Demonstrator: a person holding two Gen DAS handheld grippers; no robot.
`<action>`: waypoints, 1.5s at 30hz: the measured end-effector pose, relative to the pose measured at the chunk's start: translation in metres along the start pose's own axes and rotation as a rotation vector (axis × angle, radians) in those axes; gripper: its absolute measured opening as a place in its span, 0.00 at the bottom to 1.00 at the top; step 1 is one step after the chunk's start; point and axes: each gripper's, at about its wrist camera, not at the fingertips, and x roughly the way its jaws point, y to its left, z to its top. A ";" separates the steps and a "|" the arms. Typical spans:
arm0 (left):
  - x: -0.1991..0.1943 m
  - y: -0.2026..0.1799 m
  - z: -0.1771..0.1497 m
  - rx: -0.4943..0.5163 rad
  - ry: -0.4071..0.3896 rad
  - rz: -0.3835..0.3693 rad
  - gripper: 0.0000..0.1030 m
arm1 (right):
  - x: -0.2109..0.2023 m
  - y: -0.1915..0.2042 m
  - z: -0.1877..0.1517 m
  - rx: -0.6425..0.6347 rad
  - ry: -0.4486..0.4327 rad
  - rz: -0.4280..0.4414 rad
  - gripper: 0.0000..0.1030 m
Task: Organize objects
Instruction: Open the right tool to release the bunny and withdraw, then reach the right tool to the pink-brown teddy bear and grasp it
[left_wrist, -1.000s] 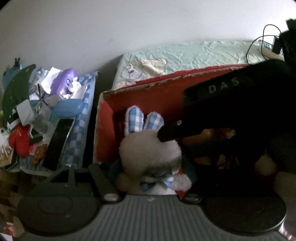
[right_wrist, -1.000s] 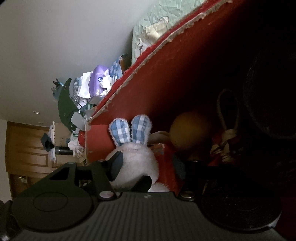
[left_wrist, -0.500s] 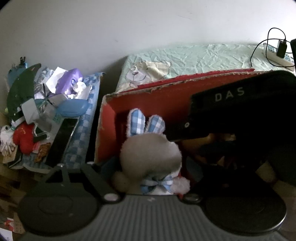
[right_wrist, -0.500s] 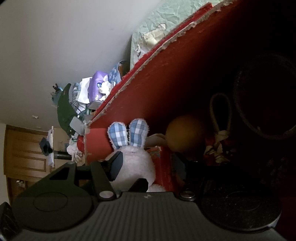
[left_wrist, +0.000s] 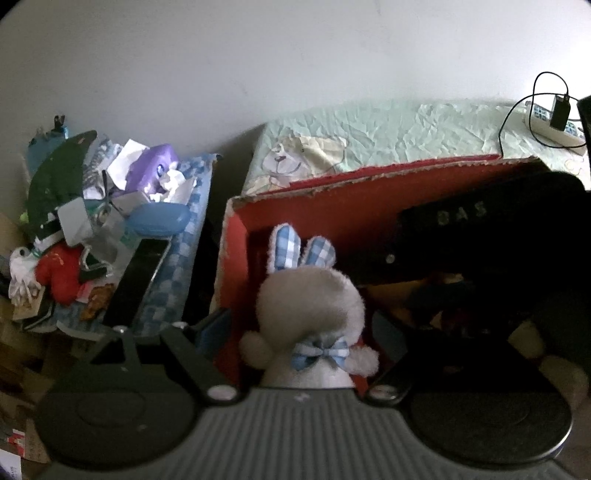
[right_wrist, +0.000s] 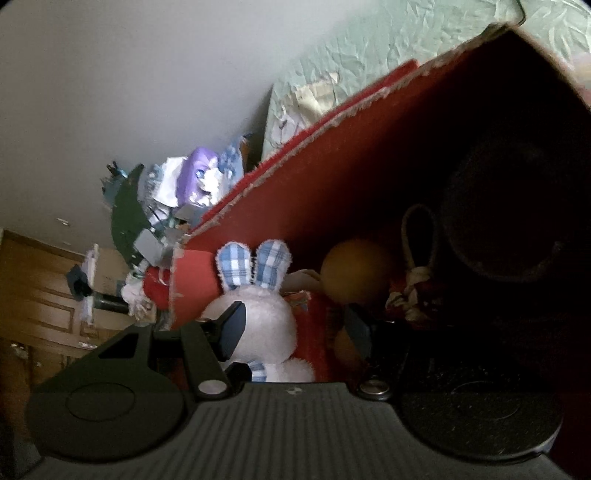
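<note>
A white plush bunny (left_wrist: 310, 306) with blue checked ears sits in the left end of a red cardboard box (left_wrist: 332, 218). My left gripper (left_wrist: 303, 328) is open, its fingers on either side of the bunny without pressing it. My right gripper (right_wrist: 291, 325) is also open, tilted, its left finger in front of the bunny (right_wrist: 262, 317). The right gripper's black body (left_wrist: 480, 229) shows over the box in the left wrist view. A brown ball (right_wrist: 354, 273), a rope toy (right_wrist: 417, 266) and a dark round thing lie deeper in the box.
A heap of toys, papers and a purple figure (left_wrist: 155, 170) lies on a blue checked cloth left of the box. A pale green sheet (left_wrist: 406, 129) covers the bed behind. A power strip with a charger (left_wrist: 557, 122) lies at far right. A wooden door (right_wrist: 37, 288) stands far left.
The left gripper has opened wider around the bunny and drawn back a little. The right gripper has pulled back from the bunny and tilted, its body moving right.
</note>
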 end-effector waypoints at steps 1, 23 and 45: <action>-0.002 0.000 0.000 -0.002 -0.001 0.000 0.84 | -0.004 -0.001 -0.001 0.002 -0.007 0.008 0.61; -0.069 -0.046 -0.004 0.009 -0.028 -0.038 0.85 | -0.123 -0.009 -0.031 -0.239 -0.272 0.039 0.61; -0.106 -0.199 -0.001 0.232 -0.075 -0.182 0.88 | -0.220 -0.099 -0.056 -0.158 -0.407 -0.030 0.61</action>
